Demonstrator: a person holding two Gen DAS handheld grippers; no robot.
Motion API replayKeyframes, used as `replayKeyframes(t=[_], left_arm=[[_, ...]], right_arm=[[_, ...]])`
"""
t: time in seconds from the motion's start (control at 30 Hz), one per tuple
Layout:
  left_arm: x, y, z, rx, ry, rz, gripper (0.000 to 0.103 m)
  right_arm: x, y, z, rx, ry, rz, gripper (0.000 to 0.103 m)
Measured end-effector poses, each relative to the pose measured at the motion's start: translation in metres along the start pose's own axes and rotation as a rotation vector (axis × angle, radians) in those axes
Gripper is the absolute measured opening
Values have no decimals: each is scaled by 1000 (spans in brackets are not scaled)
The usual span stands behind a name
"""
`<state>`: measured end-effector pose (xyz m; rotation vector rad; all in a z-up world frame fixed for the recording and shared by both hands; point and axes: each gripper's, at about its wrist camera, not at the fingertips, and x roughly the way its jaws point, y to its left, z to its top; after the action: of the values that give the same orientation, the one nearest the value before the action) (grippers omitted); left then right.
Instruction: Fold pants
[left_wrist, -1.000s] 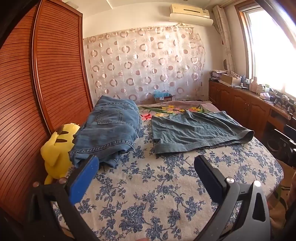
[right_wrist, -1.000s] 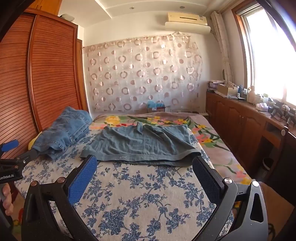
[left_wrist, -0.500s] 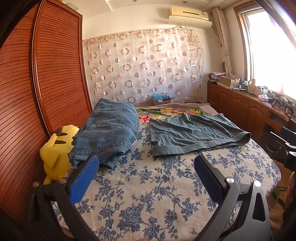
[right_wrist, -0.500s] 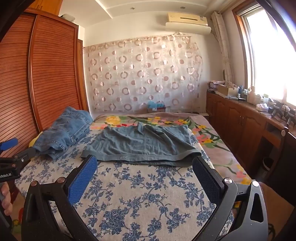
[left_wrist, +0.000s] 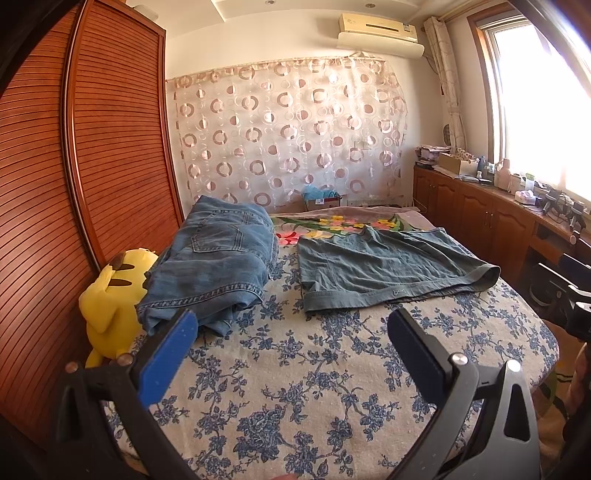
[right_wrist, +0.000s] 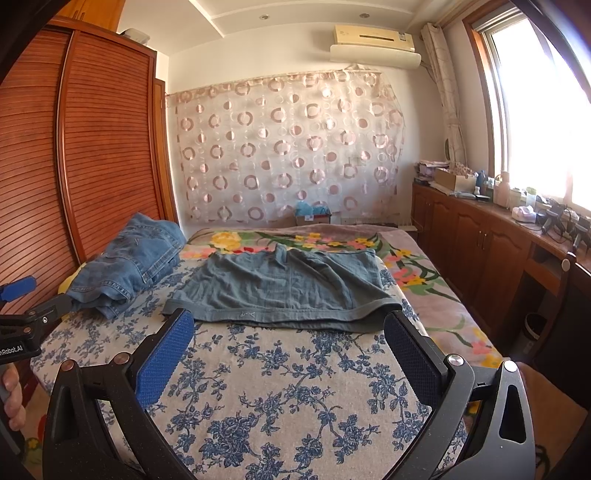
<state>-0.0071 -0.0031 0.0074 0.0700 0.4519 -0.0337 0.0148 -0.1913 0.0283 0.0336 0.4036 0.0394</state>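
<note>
Grey-blue pants (left_wrist: 384, 267) (right_wrist: 284, 286) lie flat on the bed, folded into a wide rectangle with the waistband toward me. A pile of blue jeans (left_wrist: 214, 262) (right_wrist: 129, 264) rests at the bed's left side. My left gripper (left_wrist: 291, 321) hovers open over the floral sheet, short of both garments, nothing between its blue pads. My right gripper (right_wrist: 288, 325) is open too, its fingertips just in front of the waistband. In the right wrist view the left gripper (right_wrist: 18, 291) shows at the left edge, held by a hand (right_wrist: 13, 398).
A yellow plush toy (left_wrist: 110, 299) sits between the bed and the brown slatted wardrobe (left_wrist: 74, 177) on the left. Wooden cabinets (right_wrist: 491, 243) with clutter run under the window on the right. A patterned curtain (right_wrist: 288, 155) hangs behind the bed (left_wrist: 295, 387).
Both views have tilted slightly upward and pulled back a little from the bed. The pants and jeans lie as before, and both grippers stay open.
</note>
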Motion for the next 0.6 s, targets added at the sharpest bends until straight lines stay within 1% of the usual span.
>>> replayKeyframes(t=[0.6], left_arm=[[-6,-5,4,-5,-9,-6,103]], right_arm=[[0,0,1,1,-4,0,103]])
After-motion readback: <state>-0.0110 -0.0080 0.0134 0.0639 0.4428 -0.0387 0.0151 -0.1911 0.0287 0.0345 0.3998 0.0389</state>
